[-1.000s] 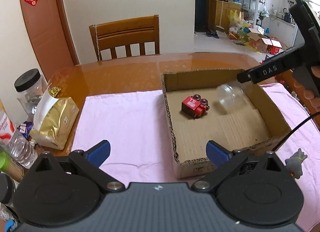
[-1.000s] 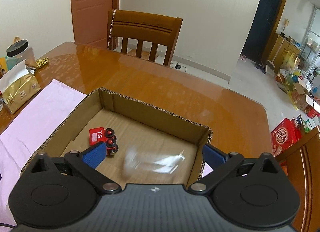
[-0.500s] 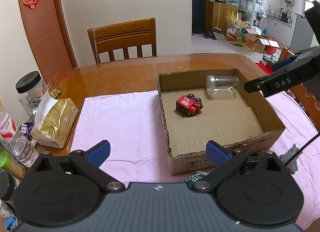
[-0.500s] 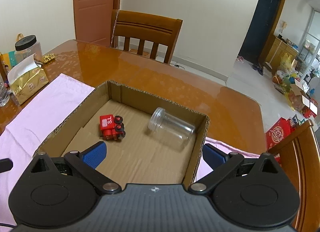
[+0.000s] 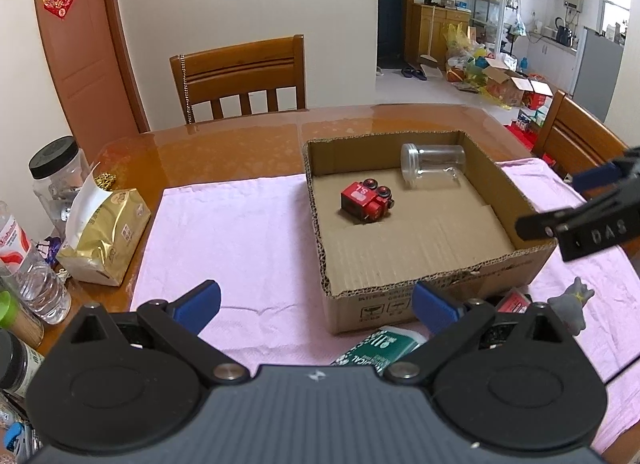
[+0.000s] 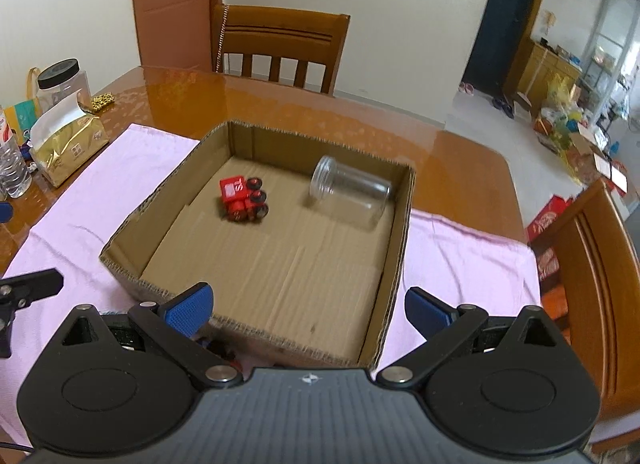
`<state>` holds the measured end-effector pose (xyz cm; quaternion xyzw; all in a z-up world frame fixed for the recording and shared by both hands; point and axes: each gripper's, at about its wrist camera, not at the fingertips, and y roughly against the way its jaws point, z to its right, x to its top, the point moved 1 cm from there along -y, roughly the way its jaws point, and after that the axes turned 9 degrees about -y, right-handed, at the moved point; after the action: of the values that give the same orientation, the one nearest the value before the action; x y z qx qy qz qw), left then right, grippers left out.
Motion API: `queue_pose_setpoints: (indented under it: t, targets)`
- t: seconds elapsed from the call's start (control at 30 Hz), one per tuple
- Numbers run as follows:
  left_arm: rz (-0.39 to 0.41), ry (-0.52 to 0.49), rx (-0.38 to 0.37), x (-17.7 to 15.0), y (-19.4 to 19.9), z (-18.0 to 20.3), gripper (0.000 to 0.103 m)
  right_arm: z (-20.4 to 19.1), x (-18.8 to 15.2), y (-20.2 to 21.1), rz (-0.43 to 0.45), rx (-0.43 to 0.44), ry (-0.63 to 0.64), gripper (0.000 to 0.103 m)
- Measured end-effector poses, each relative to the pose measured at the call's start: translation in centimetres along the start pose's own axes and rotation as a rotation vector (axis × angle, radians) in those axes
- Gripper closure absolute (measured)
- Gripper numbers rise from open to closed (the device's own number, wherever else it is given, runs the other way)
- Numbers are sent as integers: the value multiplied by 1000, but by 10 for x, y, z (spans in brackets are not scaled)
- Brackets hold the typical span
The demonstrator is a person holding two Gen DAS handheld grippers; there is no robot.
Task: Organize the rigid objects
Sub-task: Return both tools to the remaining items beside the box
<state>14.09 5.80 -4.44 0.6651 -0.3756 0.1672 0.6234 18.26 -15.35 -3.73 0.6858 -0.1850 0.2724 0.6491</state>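
Observation:
A cardboard box sits on a pink cloth. Inside lie a red toy train on its side and a clear plastic jar near the far wall. My left gripper is open and empty in front of the box's near left corner. My right gripper is open and empty, above the box's near edge; it also shows at the right in the left wrist view. A green box, a red item and a grey figurine lie in front of the box.
A gold bag, a black-lidded jar and bottles stand at the table's left edge. A wooden chair stands behind the table, another at the right. The pink cloth covers the near table.
The clear jar dropped from my right gripper into the box and came to rest by the far wall. Both grippers have pulled back from the box.

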Motion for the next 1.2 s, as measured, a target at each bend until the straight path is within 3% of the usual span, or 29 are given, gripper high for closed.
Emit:
queue_pose_setpoints:
  t: [0.47, 1.2]
  targets:
    - [-62, -24, -31, -31, -11, 7, 2, -12, -68, -16, -100, 8, -86, 0]
    - [-128, -87, -80, -50, -40, 28, 2, -22, -121, -5, -208, 85, -48, 0]
